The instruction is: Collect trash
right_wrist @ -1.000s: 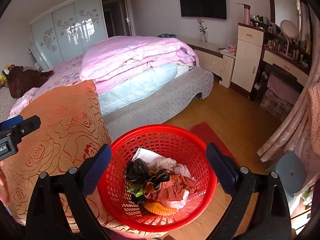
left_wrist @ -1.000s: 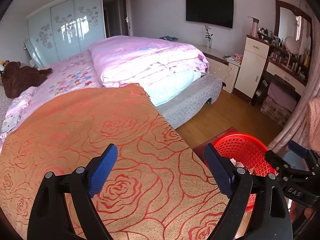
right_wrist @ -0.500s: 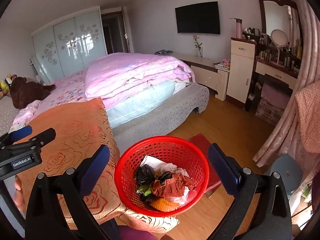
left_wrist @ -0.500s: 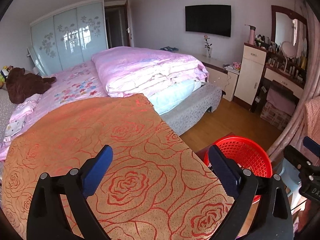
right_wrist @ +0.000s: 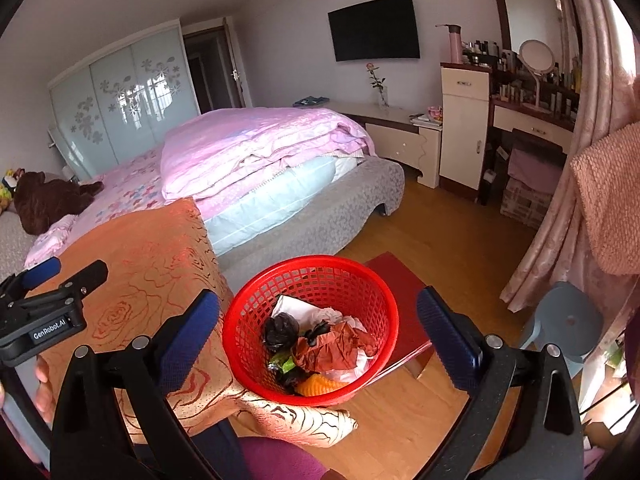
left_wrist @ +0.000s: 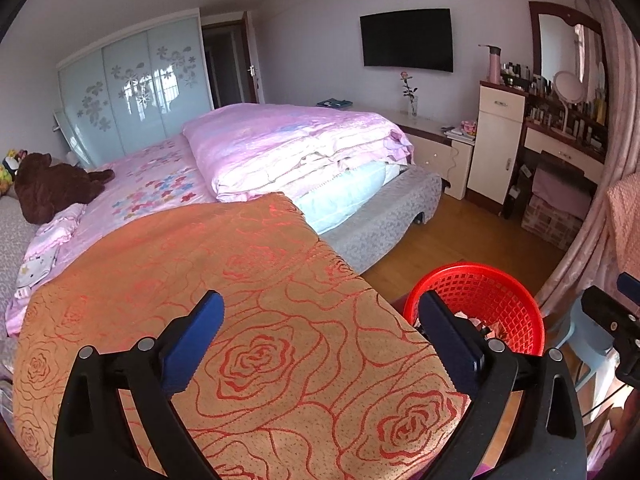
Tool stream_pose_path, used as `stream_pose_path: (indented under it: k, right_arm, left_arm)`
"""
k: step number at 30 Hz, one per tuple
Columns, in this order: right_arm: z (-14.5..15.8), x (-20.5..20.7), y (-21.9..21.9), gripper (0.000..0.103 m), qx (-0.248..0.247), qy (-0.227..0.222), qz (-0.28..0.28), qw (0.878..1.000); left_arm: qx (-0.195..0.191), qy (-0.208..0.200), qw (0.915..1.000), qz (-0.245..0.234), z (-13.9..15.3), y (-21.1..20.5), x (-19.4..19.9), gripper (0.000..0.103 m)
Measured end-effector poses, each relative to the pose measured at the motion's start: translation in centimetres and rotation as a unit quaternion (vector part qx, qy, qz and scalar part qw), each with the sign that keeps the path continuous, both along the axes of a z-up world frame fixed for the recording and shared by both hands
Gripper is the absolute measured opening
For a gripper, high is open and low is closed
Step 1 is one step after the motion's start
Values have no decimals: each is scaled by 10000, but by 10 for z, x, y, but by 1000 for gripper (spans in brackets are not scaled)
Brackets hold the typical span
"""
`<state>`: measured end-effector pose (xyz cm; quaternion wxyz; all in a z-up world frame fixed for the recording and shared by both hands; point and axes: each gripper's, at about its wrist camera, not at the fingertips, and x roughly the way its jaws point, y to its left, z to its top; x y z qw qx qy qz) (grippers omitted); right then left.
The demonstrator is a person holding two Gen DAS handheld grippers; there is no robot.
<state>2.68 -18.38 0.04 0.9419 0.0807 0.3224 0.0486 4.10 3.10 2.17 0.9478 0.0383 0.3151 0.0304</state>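
A red mesh basket (right_wrist: 352,284) stands on a low red stool beside the orange rose-patterned cloth (right_wrist: 152,264). It holds crumpled trash (right_wrist: 320,340): white paper, black and brown wrappers, an orange piece. My right gripper (right_wrist: 318,334) is open and empty, held above the basket. My left gripper (left_wrist: 320,334) is open and empty above the same cloth (left_wrist: 240,320), with the basket (left_wrist: 492,292) to its right. The left gripper also shows at the left edge of the right wrist view (right_wrist: 44,300).
A bed with a folded pink quilt (left_wrist: 296,144) and a brown plush toy (left_wrist: 52,188) lies behind. A dresser with cosmetics (right_wrist: 532,116) and a white cabinet (right_wrist: 464,124) stand at the right. A grey-blue stool (right_wrist: 568,324) and pink curtain (right_wrist: 560,208) flank the wooden floor (right_wrist: 452,232).
Both grippers have risen and pulled back. The basket and the cloth look smaller and lower in both views. Both stay open.
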Motion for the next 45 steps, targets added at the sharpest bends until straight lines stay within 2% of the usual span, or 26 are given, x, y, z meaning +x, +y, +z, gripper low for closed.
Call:
stream_pose_path:
  k: [8,45]
  right_arm:
    - [4,-3,4,96,-32,-121,41,9999]
    - [3,-1,13,96,-52,-104,150,9998]
  left_arm:
    - [-11,14,10000,-1,-2,-6,-4,94]
    - [-44,51,9999,134,-7,-2,-4,94]
